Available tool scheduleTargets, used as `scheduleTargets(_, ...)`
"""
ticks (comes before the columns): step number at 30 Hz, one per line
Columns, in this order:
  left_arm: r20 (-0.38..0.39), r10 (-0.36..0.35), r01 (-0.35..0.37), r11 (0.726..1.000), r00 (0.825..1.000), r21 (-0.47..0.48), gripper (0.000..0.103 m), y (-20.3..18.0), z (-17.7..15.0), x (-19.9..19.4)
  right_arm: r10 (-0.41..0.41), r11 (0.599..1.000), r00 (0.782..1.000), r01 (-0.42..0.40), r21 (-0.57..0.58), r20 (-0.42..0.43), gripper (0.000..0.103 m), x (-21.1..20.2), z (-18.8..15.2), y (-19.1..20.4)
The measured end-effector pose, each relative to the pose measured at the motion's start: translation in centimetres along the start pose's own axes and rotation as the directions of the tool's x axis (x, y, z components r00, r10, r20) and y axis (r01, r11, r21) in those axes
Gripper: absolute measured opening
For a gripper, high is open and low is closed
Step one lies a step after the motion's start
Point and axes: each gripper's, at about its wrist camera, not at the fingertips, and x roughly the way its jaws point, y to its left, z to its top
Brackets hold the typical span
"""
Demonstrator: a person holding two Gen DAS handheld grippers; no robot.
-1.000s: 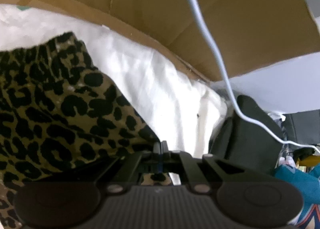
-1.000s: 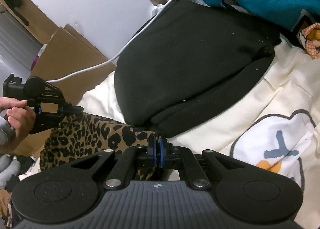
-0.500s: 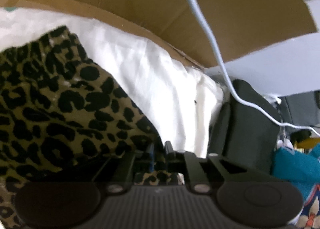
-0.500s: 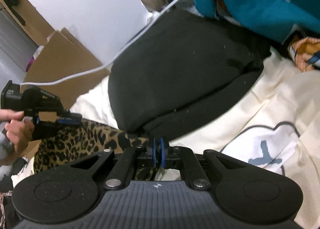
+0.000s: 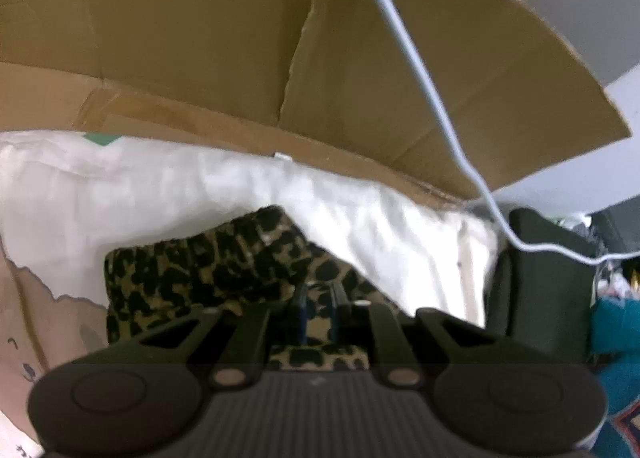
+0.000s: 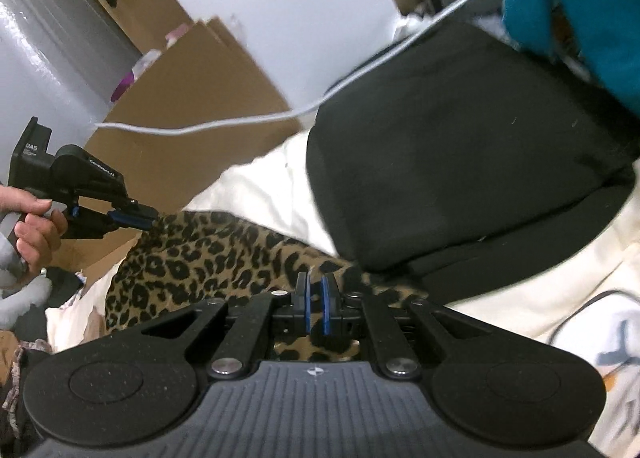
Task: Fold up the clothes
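Note:
A leopard-print garment [image 6: 208,258] lies bunched on the white bedding [image 6: 264,194]. In the left wrist view, the leopard-print garment [image 5: 208,270] shows its gathered band just ahead of the fingers. My left gripper [image 5: 319,298] hovers over it, jaws slightly parted with nothing pinched; the right wrist view shows this left gripper [image 6: 136,218] at the garment's far left corner, held by a hand [image 6: 34,226]. My right gripper [image 6: 316,286] sits over the near edge of the garment, its blue pads [image 6: 307,310] a small gap apart.
A black folded garment [image 6: 460,162] lies right of the leopard piece, with teal clothing [image 6: 580,6] beyond it. A white cable [image 6: 248,126] hangs across. Brown cardboard [image 5: 200,38] stands behind the bedding. A cream printed sheet [image 6: 580,298] spreads at the right.
Both grippers were shut on the leopard garment a second ago; both have parted their fingers. The garment has dropped onto the bedding and the left gripper has pulled back from it.

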Motion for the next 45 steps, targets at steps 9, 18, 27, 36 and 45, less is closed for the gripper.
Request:
scheduleTargets(9,-0.028,0.026,-0.026,1.000,0.999,0.005,0.012,0.9,0.1,4.5,-0.004,0.997,0.994,-0.004,-0.071,-0.105,0.005,5.2,-0.1,2.2)
scheduleTargets(18,-0.031,0.032,-0.029,0.995,0.999,0.093,0.011,-0.5,0.4,5.9,-0.102,0.983,0.991,0.086,-0.161,-0.090,0.004,7.3,1.2,1.7)
scheduleTargets(27,-0.025,0.034,-0.030,0.986,0.999,0.164,0.008,-1.9,0.6,7.0,-0.119,0.970,0.990,0.099,-0.221,-0.079,0.004,7.8,1.0,1.6)
scheduleTargets(36,-0.019,0.008,-0.003,0.965,1.000,0.263,0.008,-3.3,0.5,5.1,-0.127,0.971,0.990,0.110,-0.213,-0.068,0.004,7.0,1.7,2.6)
scheduleTargets(45,0.003,-0.009,0.007,0.947,1.000,0.320,0.008,-0.6,0.2,-1.3,-0.009,0.960,0.998,-0.008,-0.282,-0.056,0.005,6.0,0.9,6.2)
